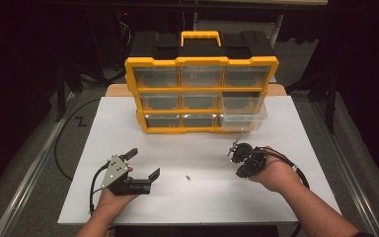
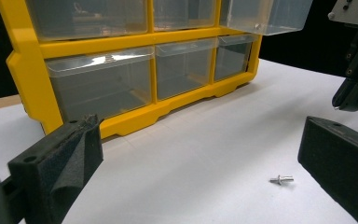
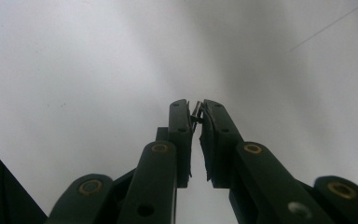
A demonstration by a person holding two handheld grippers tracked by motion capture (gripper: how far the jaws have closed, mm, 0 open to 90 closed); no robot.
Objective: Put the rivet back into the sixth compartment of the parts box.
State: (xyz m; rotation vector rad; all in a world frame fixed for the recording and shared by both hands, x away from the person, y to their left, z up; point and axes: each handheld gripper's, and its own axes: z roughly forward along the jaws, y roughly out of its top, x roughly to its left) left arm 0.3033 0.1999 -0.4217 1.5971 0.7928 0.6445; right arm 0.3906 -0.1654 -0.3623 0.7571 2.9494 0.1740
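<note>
high view: yellow organizer [image 1: 201, 94] upright at the back of the white desk [image 1: 143, 207], drawer fronts turned toward the person for easy reach. 1 clear drawer [image 1: 243, 114] at its right side pulled out, probably as the drop spot for small parts; contents too faint to tell. left gripper [image 1: 144, 164] in front of the organizer, jaws spread wide, empty. right gripper [image 1: 233, 149] just below the pulled drawer, tip raised toward it. loose screw [image 1: 188, 177] on the desk between the 2 grippers.

left gripper view: same screw [image 2: 281, 178] lying flat in front of the organizer [image 2: 28, 70], inside the wide jaw gap, likely next for pickup. lower drawers look empty.

right gripper view: jaws nearly closed, pinching a small metal screw [image 3: 196, 112] at the very tips, held high for carrying.
</note>
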